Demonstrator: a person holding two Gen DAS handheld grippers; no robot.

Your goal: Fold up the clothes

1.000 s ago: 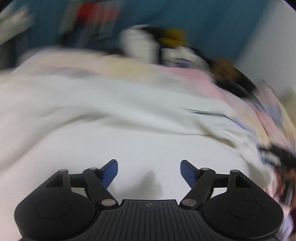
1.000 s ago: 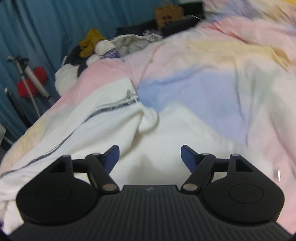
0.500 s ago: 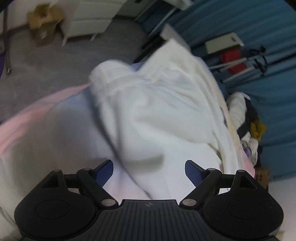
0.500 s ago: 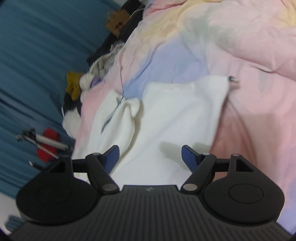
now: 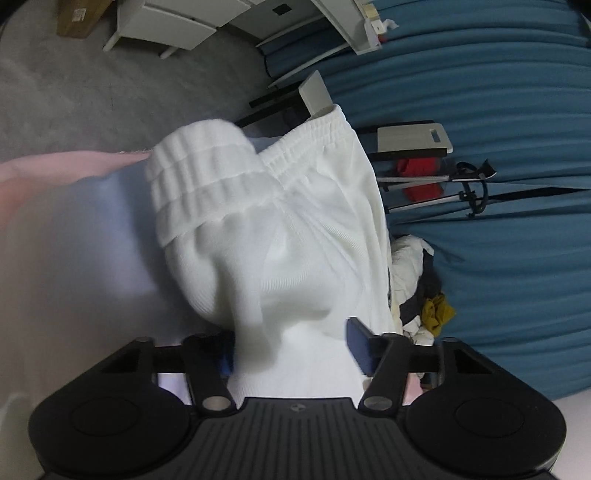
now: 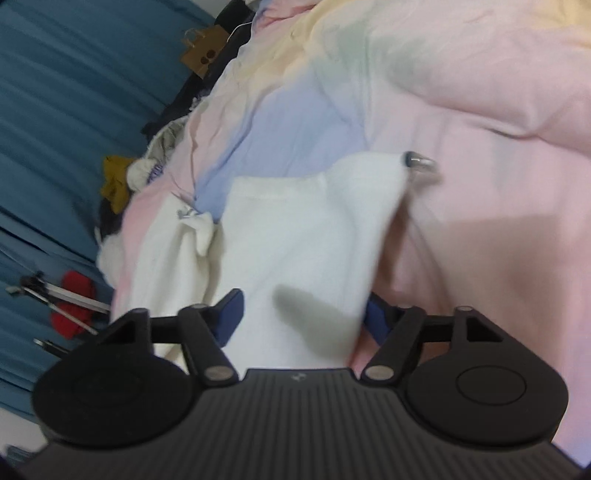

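A white garment with a ribbed elastic waistband (image 5: 207, 184) lies on a pastel bedspread (image 6: 480, 110). In the left wrist view the white cloth (image 5: 295, 280) bulges up between the fingers of my left gripper (image 5: 291, 350), whose jaws stand wide apart around it. In the right wrist view the garment (image 6: 303, 236) runs back between the fingers of my right gripper (image 6: 303, 314), also wide apart; a metal-tipped drawstring end (image 6: 417, 162) sticks out at its far corner.
Blue curtains (image 5: 498, 184) hang behind the bed. A tripod with red cloth (image 5: 436, 181) and a heap of clothes (image 5: 421, 295) stand by the curtain. White furniture (image 5: 166, 22) stands on grey carpet. A paper bag (image 6: 203, 51) sits past the bed.
Both grippers have swung round and dropped onto the white garment. The cloth now sits between the fingers of each, which have drawn somewhat closer together.
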